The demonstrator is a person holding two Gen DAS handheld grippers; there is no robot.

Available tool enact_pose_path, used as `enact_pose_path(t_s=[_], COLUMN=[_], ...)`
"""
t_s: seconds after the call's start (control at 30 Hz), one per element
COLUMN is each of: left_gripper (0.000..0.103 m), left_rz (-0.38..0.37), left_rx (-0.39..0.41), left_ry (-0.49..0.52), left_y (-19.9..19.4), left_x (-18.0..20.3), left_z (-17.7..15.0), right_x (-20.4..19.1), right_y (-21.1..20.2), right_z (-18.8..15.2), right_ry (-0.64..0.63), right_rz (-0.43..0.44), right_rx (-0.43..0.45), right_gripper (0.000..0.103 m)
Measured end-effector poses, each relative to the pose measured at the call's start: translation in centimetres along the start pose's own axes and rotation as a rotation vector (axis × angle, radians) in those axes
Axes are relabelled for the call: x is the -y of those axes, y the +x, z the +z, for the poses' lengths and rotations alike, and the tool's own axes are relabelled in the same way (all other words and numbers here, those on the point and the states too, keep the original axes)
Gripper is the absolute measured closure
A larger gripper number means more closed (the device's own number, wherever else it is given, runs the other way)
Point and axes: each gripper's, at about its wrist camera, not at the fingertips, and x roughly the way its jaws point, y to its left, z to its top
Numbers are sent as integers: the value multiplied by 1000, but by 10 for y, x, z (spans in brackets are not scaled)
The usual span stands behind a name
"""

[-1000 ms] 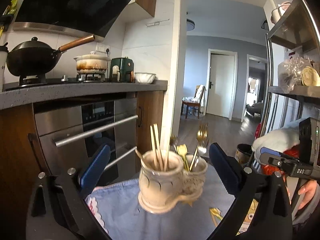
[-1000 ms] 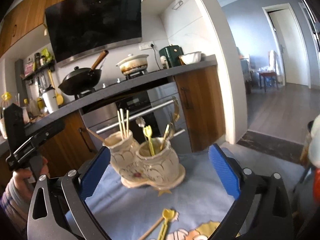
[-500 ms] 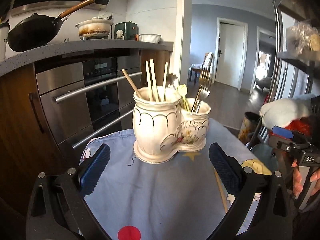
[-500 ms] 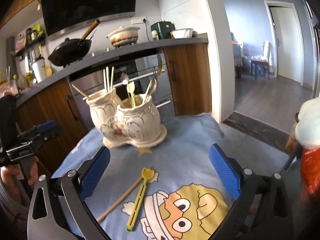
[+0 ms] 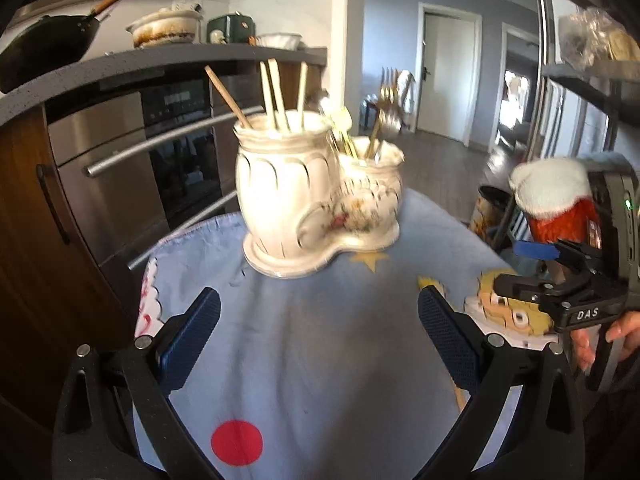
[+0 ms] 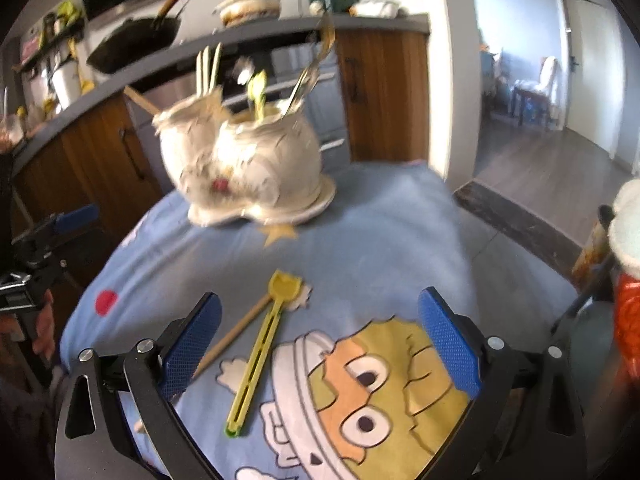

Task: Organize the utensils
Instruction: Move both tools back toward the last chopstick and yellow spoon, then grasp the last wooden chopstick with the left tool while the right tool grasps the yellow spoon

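My two grippers have moved lower over the blue cloth (image 6: pixel 392 240). Now the white holder (image 6: pixel 244 164) looks farther up, and I can see all of the yellow utensil (image 6: pixel 260 354) and the wooden stick (image 6: pixel 236 332) lying near my right gripper (image 6: pixel 320 344).

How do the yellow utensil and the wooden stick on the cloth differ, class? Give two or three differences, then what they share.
The yellow utensil is bright yellow with a broad head and a slotted handle; the wooden stick is plain tan and thin. The yellow utensil shows its whole length; the wooden stick's near end is hidden behind the right gripper's finger. Both lie flat on the blue cloth, outside the ceramic holder.
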Motion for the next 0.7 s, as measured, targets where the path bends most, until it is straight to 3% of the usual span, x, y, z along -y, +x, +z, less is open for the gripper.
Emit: enact_pose_path(t_s=[0.07, 0.17, 0.3, 0.4, 0.5, 0.57, 0.63, 0.7], left_gripper=[5, 5, 8, 20, 36, 50, 53, 65], left_rz=[-14, -55, -114, -166, -219, -273, -298, -298], left_rx=[-28, -71, -117, -156, -200, -232, -251, -271], left_ry=[11, 1, -1, 0, 14, 33, 53, 91], left_y=[3, 8, 13, 19, 27, 32, 37, 42], left_x=[2, 6, 15, 25, 40, 53, 64, 76], left_z=[-6, -14, -22, -29, -36, -40, -42, -45], right_x=[-4, -9, -16, -19, -20, -17, -10, -4], right_y=[7, 17, 24, 30, 35, 35, 31, 29], right_z=[-3, -8, -12, -14, -17, -18, -16, -16], right_ry=[2, -1, -10, -19, -24, -26, -8, 2], right_rz=[28, 44, 91, 97, 86, 79, 79, 52], right_rx=[-28, -78, -114, -137, -153, -145, -141, -126], right_gripper=[11, 36, 58, 69, 73, 82, 89, 92])
